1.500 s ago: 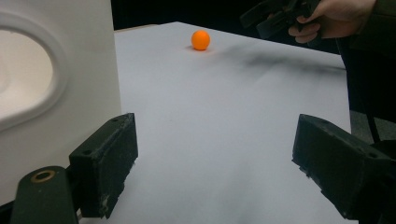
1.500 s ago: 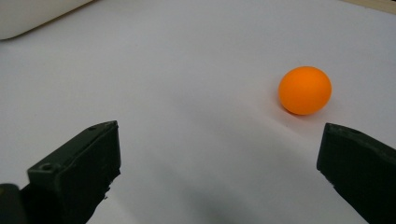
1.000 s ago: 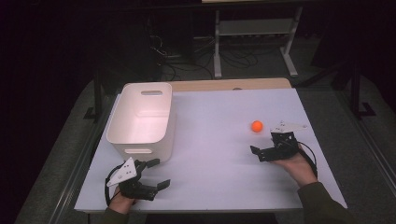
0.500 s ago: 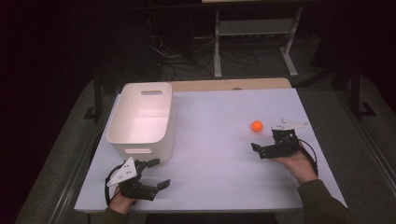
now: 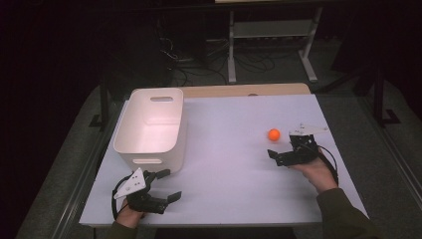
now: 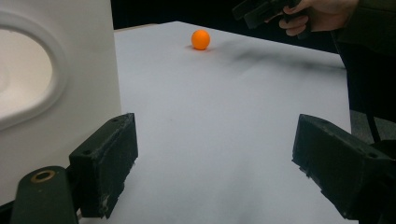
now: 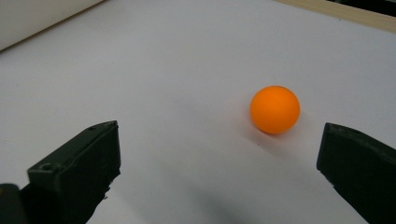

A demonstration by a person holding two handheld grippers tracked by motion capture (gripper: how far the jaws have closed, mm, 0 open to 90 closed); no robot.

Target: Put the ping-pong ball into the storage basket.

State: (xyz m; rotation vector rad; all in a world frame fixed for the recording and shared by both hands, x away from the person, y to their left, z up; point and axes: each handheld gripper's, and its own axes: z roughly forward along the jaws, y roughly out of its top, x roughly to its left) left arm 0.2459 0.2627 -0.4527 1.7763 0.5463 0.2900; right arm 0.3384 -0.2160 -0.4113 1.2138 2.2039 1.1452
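I judged the orange ball (image 7: 274, 109) light, smooth and roll-prone, so my right gripper (image 7: 224, 163), fingers apart, should pinch its middle.

Left claw (image 5: 166, 185) low at near left, jaws wide apart; right claw (image 5: 272, 154) likewise spread, hand-held.

white bin (image 6: 56, 84) cropped at left edge
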